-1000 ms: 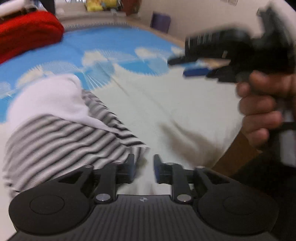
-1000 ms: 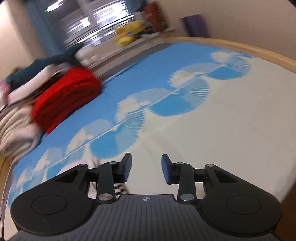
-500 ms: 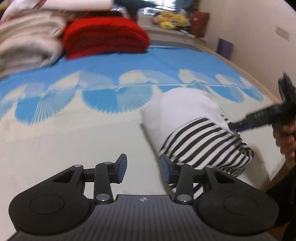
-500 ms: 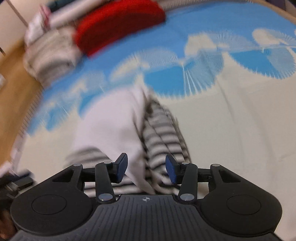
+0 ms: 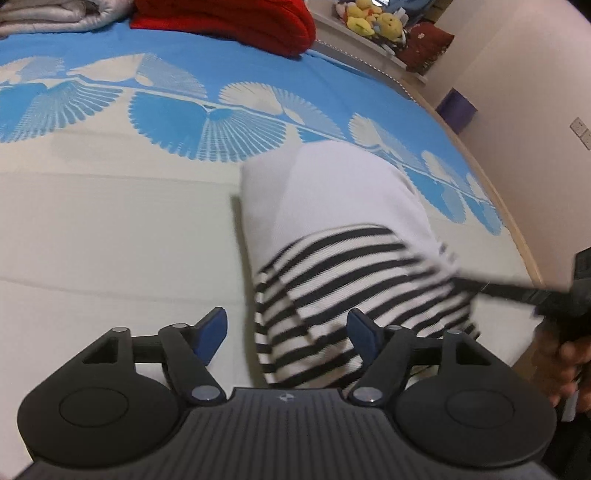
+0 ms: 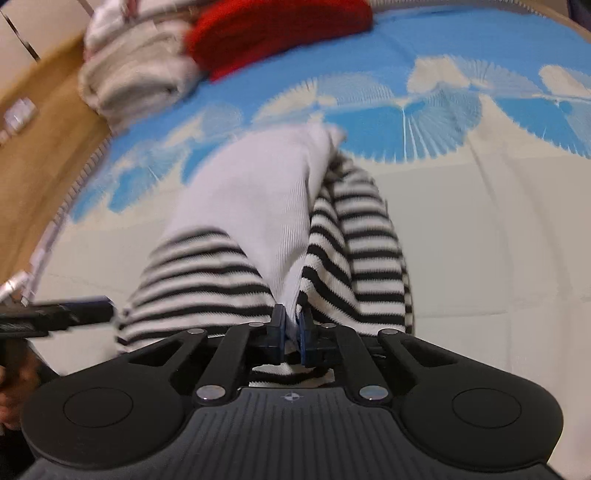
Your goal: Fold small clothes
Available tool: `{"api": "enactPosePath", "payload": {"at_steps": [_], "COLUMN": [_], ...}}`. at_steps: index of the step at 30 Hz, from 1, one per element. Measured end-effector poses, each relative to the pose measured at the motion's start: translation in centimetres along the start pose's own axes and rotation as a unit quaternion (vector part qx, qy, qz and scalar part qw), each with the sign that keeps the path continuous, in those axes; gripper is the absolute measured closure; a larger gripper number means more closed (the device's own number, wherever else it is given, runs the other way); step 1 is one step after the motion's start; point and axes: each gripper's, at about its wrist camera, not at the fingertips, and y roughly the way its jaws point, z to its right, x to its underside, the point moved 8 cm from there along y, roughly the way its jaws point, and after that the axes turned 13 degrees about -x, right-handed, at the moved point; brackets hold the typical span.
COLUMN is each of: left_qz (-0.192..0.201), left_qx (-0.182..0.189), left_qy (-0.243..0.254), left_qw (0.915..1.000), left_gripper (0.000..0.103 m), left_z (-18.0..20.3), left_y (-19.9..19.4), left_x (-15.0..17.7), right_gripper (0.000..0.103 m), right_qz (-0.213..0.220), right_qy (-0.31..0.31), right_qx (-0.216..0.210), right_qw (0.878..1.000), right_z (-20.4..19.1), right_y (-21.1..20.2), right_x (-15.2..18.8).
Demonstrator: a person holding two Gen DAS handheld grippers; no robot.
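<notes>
A small garment (image 5: 332, 199), white with black stripes on its lower part, lies bunched on the blue and cream bed sheet (image 5: 110, 240). My left gripper (image 5: 288, 334) hovers over the garment's near left edge. Its jaws are opening, and the striped cloth lies below them without touching the pads. My right gripper (image 6: 291, 328) is closing, and its pads pinch a fold of the garment (image 6: 258, 192) where white meets stripes. The right gripper (image 5: 554, 295) also shows at the right of the left wrist view, held by a hand (image 5: 561, 362). The left gripper (image 6: 55, 314) appears at the left of the right wrist view.
A red blanket (image 5: 229, 18) and grey folded bedding (image 5: 55, 14) lie at the far end of the bed. Plush toys (image 5: 373, 20) sit on a ledge, and a purple box (image 5: 456, 109) stands by the wall. The wooden bed edge (image 5: 517, 229) runs along the right.
Both views swung onto the garment and came closer. The right gripper closed on a fold at the garment's near edge. The left gripper's jaws spread much wider.
</notes>
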Motion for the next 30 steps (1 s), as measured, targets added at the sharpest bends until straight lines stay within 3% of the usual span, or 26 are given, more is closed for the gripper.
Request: {"api": "enactPosePath", "payload": {"at_steps": [4,6,8,11,15,19,22,25,27,29,30], "left_qz": [-0.003,-0.003,-0.002,-0.002,-0.021,-0.085,-0.084,-0.075,-0.08,-0.08,-0.078], "left_qx": [0.019,0.03,0.037,0.051,0.057,-0.011,-0.017,-0.027,-0.024,-0.021,-0.022], "left_qy": [-0.01,-0.014,-0.012,-0.007,0.017,0.101,0.127,0.134,0.121,0.115,0.117], "left_qw": [0.9998,0.9994,0.9992,0.9987,0.998,0.9912,0.9882,0.9877,0.9892,0.9899,0.9898], "left_gripper": [0.024,0.024,0.023,0.02,0.019,0.013,0.013,0.013,0.013,0.013,0.013], "left_z": [0.7,1.1,1.6,2.6,3.7,3.7,4.2,4.0,3.7,3.6,3.7], "left_y": [0.4,0.5,0.4,0.6,1.4,4.7,4.6,4.2,4.3,4.2,4.2], "left_x": [0.2,0.1,0.0,0.2,1.0,3.8,3.9,3.7,3.7,3.7,3.7], "right_gripper": [0.098,0.098,0.098,0.098,0.098,0.098,0.098,0.092,0.09,0.073,0.069], "right_qz": [0.137,0.156,0.143,0.092,0.03,-0.052,-0.08,-0.044,0.023,0.085,0.105], "right_qy": [0.073,0.078,0.094,0.118,0.083,0.078,0.083,0.104,0.111,0.108,0.111], "right_qx": [-0.057,-0.035,-0.011,0.024,0.053,0.108,0.124,0.108,0.087,0.074,0.067], "right_qw": [0.986,0.984,0.985,0.989,0.995,0.99,0.986,0.988,0.99,0.988,0.986], "right_z": [1.4,2.5,3.9,5.9,5.6,6.7,6.8,6.4,5.7,5.2,5.2], "right_y": [-7.0,-9.2,-9.8,-8.8,-6.0,-3.0,-2.0,-2.7,-4.2,-5.2,-5.4], "right_x": [-2.3,-2.0,-1.1,0.7,1.7,3.6,4.2,2.8,0.6,-1.6,-2.5]}}
